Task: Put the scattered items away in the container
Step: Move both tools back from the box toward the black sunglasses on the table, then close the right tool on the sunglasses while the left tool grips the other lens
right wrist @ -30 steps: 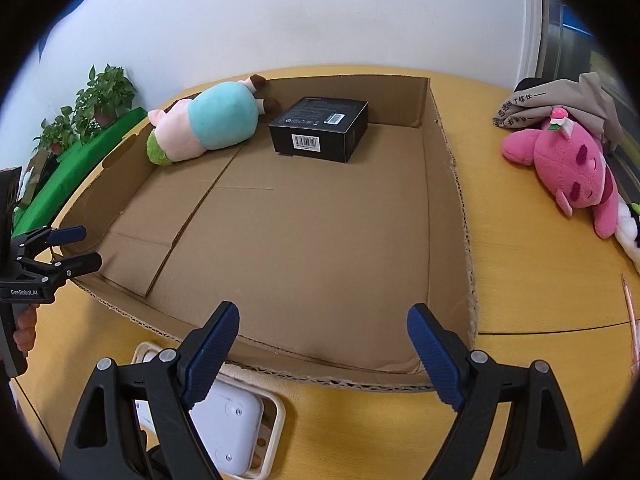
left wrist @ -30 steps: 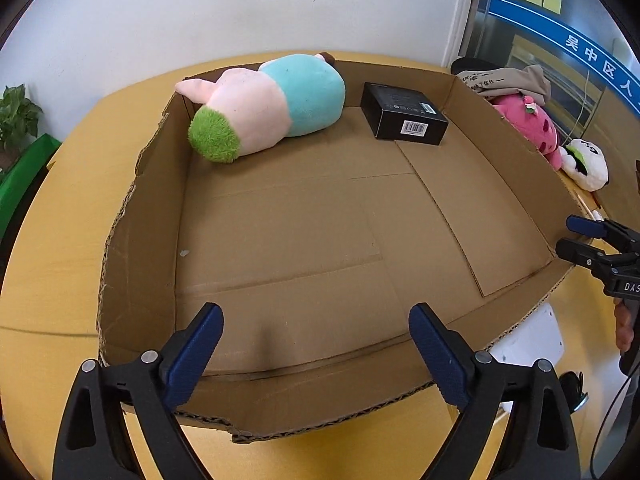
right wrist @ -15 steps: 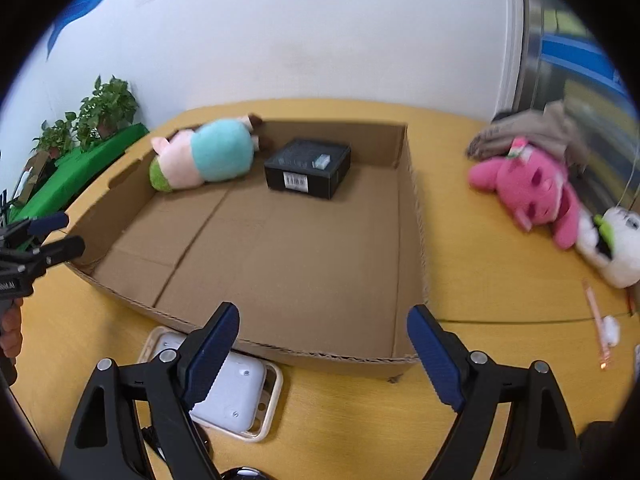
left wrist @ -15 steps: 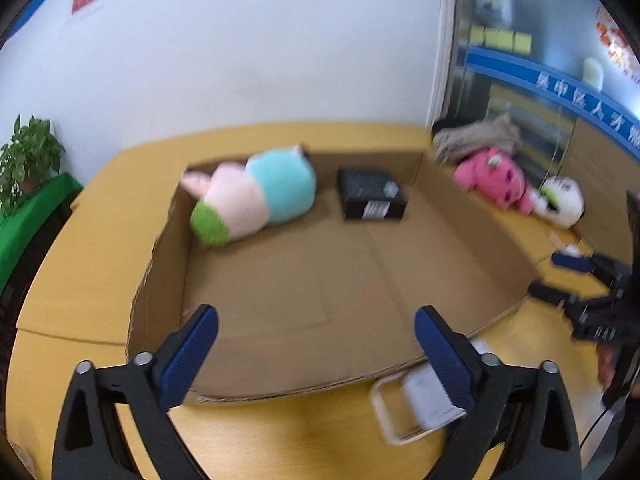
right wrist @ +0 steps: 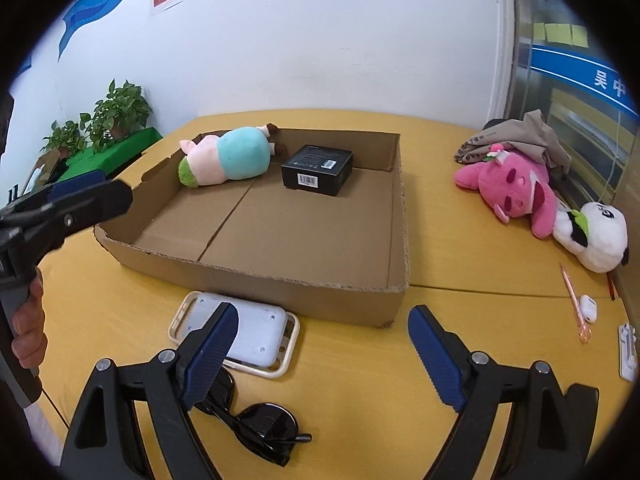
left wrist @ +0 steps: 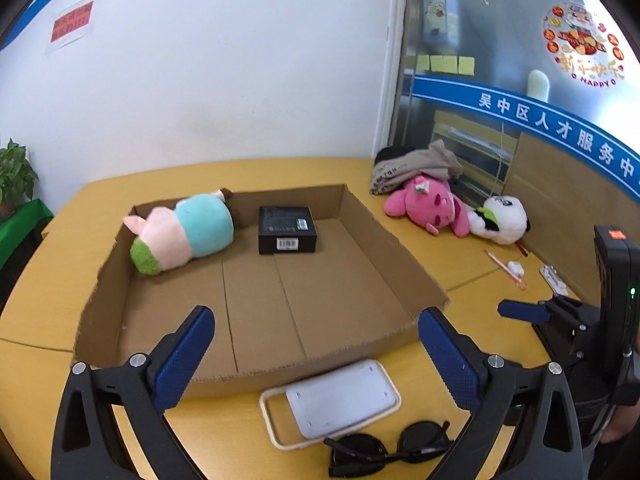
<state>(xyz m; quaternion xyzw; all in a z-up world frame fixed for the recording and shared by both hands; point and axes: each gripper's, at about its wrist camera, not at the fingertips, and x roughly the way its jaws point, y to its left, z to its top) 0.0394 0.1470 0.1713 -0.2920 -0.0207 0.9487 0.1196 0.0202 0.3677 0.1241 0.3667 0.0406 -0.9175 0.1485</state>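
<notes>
Yellow wooden table (left wrist: pixel 52 276) against a white wall (left wrist: pixel 224 80); glass partition (left wrist: pixel 500 52) with blue band to the right, potted plants (right wrist: pixel 120 110) on a green stand to the left. Open cardboard box (left wrist: pixel 400 264) sits mid-table; inside, at the far end, a pig plush (left wrist: pixel 182 234) lies on its side just beside a black carton (left wrist: pixel 287 230). Outside the box: white device (left wrist: pixel 340 398) and sunglasses (right wrist: pixel 256 420) at the near edge; pink plush (right wrist: pixel 510 186), panda (right wrist: pixel 596 236) and folded cloth (right wrist: pixel 516 138) on the right, with pen (right wrist: pixel 572 298) and earbud case (right wrist: pixel 588 307) nearer. Left gripper (left wrist: pixel 316 354) spread wide, nothing between its fingers. Right gripper (right wrist: pixel 322 354) also spread, holding nothing, above the device and sunglasses.
</notes>
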